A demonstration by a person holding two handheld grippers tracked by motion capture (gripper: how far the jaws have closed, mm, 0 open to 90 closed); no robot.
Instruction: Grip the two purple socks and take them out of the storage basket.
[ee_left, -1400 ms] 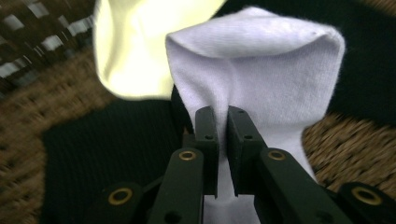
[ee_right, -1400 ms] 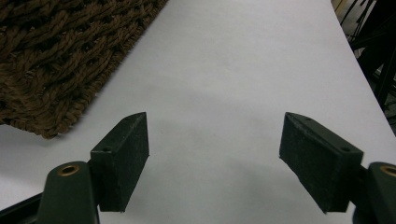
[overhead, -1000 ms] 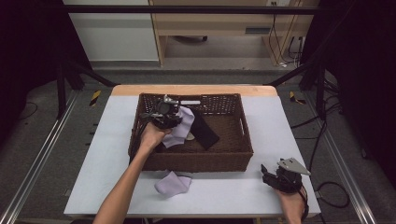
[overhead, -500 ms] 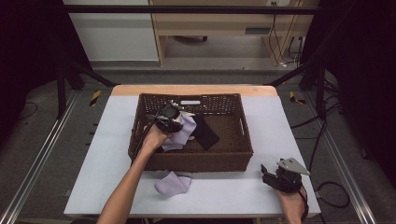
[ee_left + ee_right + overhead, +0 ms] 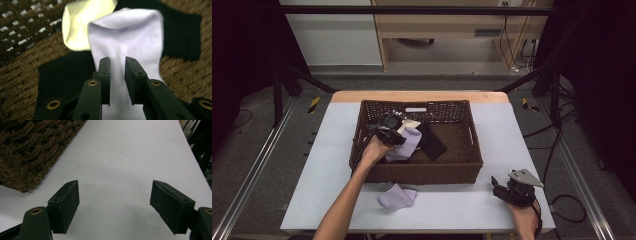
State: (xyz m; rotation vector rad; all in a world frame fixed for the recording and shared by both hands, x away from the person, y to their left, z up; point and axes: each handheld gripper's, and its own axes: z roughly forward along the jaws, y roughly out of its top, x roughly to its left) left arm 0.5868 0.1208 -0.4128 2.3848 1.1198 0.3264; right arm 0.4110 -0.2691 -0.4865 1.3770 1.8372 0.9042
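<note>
Left gripper over lilac sock

The black sock lies mostly hidden under the lavender sock; the cream sock is cut off at the frame's top, blurred.

Soft lilac cloth sock lies in a rough woven wicker basket.

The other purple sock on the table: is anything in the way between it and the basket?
Only the basket's front wall. The purple sock lies on the table just in front of it, so it must be lifted over. The left gripper, jaws just opening, is over the lavender sock inside.
</note>
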